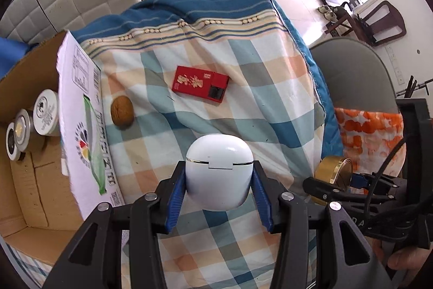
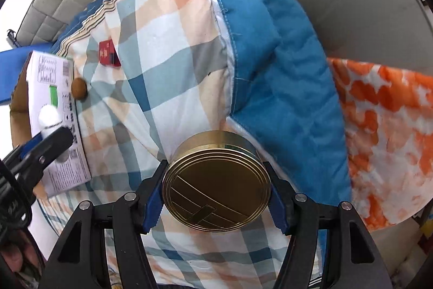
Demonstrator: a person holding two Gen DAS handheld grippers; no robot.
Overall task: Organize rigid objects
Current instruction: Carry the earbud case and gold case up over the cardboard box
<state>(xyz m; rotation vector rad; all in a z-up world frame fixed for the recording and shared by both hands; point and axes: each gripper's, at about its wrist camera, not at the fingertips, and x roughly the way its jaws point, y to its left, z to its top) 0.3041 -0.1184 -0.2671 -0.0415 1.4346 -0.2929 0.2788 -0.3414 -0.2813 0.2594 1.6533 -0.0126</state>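
Two grippers each carry one thing above the checked blanket point(image 1: 205, 50): the left gripper point(image 1: 219, 180) has its blue pads point(image 1: 177, 197) pressed against the sides of a white egg-shaped case point(image 1: 219, 172), jaws narrowly parted around it. The right gripper point(image 2: 216, 194) clamps a round gold tin point(image 2: 216, 186), jaws about half open. Ahead of the left gripper lie a red box point(image 1: 200, 83) and a walnut point(image 1: 122, 113); to its left stands a cardboard box point(image 1: 32, 180) holding three small tins point(image 1: 29, 123).

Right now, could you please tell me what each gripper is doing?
Left gripper: shut on the glossy white egg-shaped case.
Right gripper: shut on the round gold metal tin.
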